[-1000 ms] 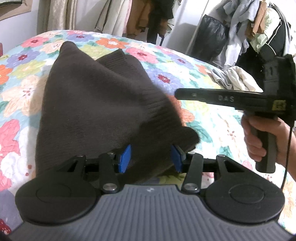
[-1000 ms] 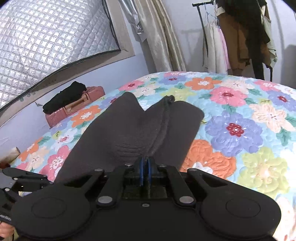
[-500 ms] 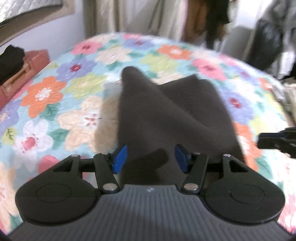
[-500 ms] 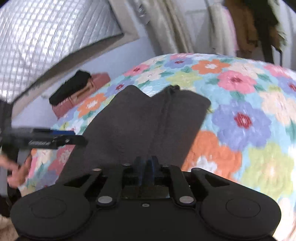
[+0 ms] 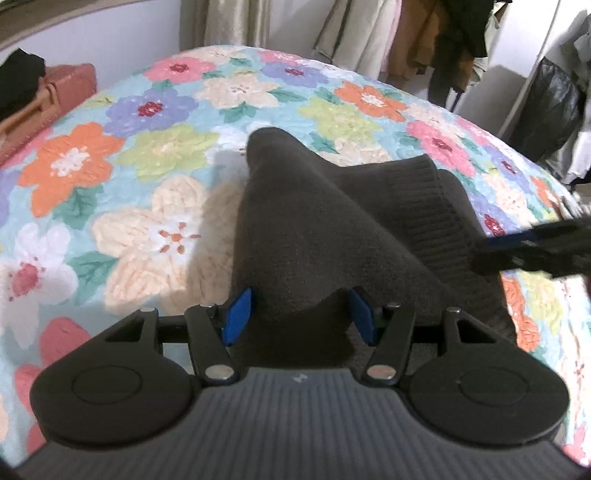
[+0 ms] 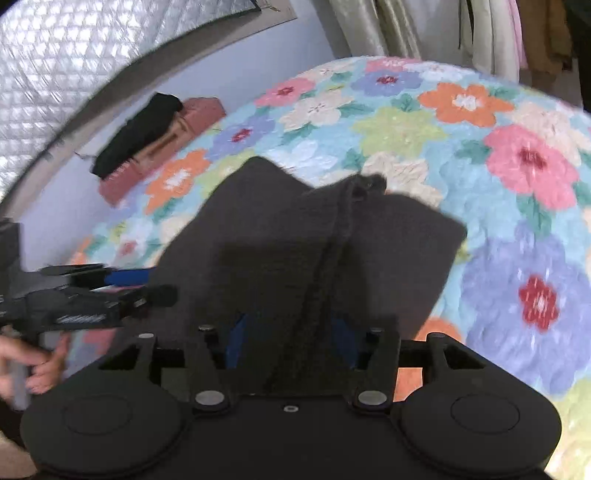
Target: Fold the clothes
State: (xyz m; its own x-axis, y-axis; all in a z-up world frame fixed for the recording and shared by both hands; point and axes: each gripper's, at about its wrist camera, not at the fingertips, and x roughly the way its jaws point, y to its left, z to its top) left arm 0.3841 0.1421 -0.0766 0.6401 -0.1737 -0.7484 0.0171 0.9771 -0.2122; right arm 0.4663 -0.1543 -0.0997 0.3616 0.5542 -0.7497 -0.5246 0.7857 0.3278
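Observation:
A dark brown knitted garment (image 5: 332,229) lies partly folded on a floral quilted bed (image 5: 110,177). My left gripper (image 5: 299,314) is open, its blue pads on either side of the garment's near edge. My right gripper (image 6: 291,339) is open too, its blue pads wide apart around a raised ribbed fold of the garment (image 6: 295,243). The right gripper's tip shows blurred at the right of the left wrist view (image 5: 535,247). The left gripper shows at the left of the right wrist view (image 6: 92,295).
A reddish case (image 6: 166,147) with a black item on top lies at the bed's far left by the wall. Hanging clothes (image 5: 424,33) and curtains stand behind the bed. A dark bag (image 5: 550,107) hangs at the right.
My right gripper has opened and let go of the garment fold. My left gripper stays open and has swung around to the garment's near edge. Both cameras have shifted.

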